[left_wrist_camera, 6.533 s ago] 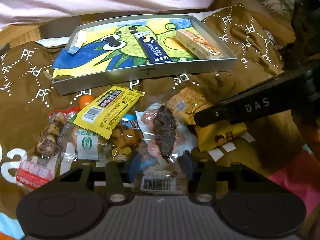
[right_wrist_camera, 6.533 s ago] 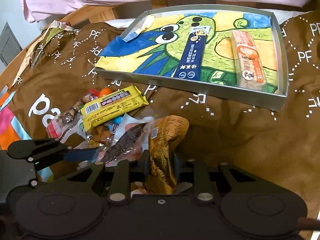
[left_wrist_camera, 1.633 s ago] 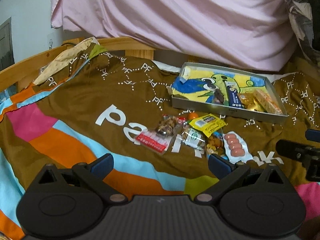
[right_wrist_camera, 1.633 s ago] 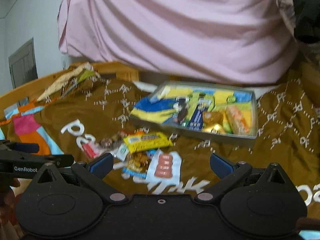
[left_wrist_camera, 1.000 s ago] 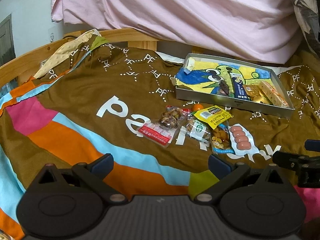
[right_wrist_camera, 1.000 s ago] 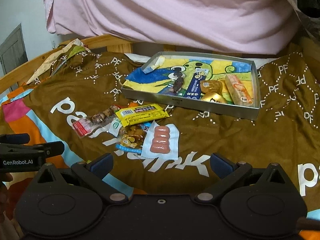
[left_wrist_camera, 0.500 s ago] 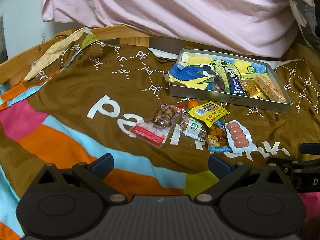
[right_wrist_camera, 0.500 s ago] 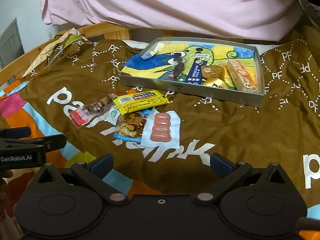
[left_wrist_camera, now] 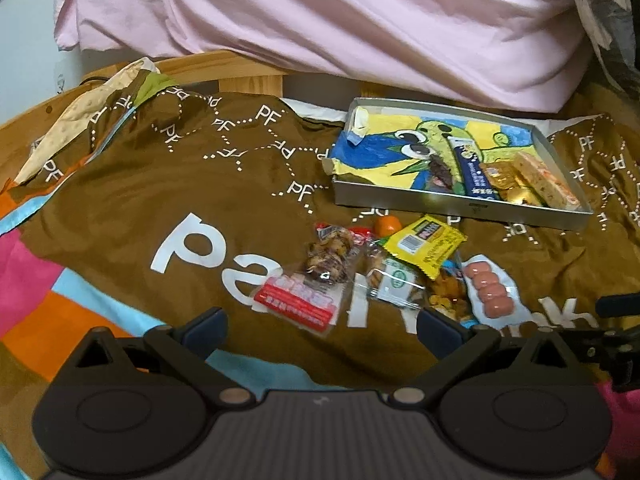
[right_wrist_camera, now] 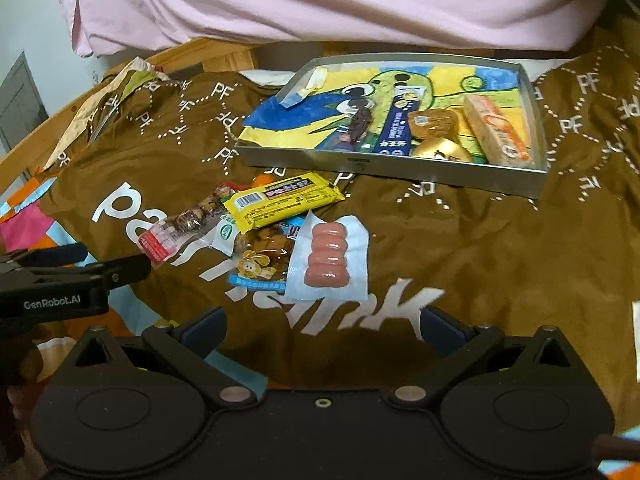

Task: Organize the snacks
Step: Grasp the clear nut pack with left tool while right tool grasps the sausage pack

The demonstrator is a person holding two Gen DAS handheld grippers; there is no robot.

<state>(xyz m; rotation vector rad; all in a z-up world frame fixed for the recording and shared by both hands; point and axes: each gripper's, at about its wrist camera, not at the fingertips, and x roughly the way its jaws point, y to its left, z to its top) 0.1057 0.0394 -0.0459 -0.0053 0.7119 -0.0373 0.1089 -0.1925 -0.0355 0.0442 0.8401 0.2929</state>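
Observation:
A metal tray (left_wrist_camera: 460, 206) (right_wrist_camera: 384, 162) with a cartoon lining lies on the brown blanket and holds a dark snack (right_wrist_camera: 358, 124), a blue stick pack (right_wrist_camera: 396, 128), gold packets (right_wrist_camera: 436, 136) and a pale bar (right_wrist_camera: 498, 132). In front of it lie loose snacks: a yellow bar (left_wrist_camera: 426, 242) (right_wrist_camera: 280, 202), a sausage pack (left_wrist_camera: 490, 290) (right_wrist_camera: 326, 258), a nut pack with a red label (left_wrist_camera: 308, 284) (right_wrist_camera: 176, 226), a cartoon pack (right_wrist_camera: 260, 260) and a small orange item (left_wrist_camera: 387, 225). My left gripper (left_wrist_camera: 320, 326) and right gripper (right_wrist_camera: 322, 326) both stand open, empty, just short of the pile.
Pink fabric (left_wrist_camera: 340, 24) hangs behind the tray. A wooden bed frame (left_wrist_camera: 240, 74) runs along the back and left. The blanket (left_wrist_camera: 140, 200) has pink, orange and blue stripes at the left. The other gripper shows at each view's edge (left_wrist_camera: 616, 332) (right_wrist_camera: 60, 280).
Both grippers have let go of the dark snack and the gold packet, which now lie in the tray, pulled back, and over the last second moved closer to the loose pile.

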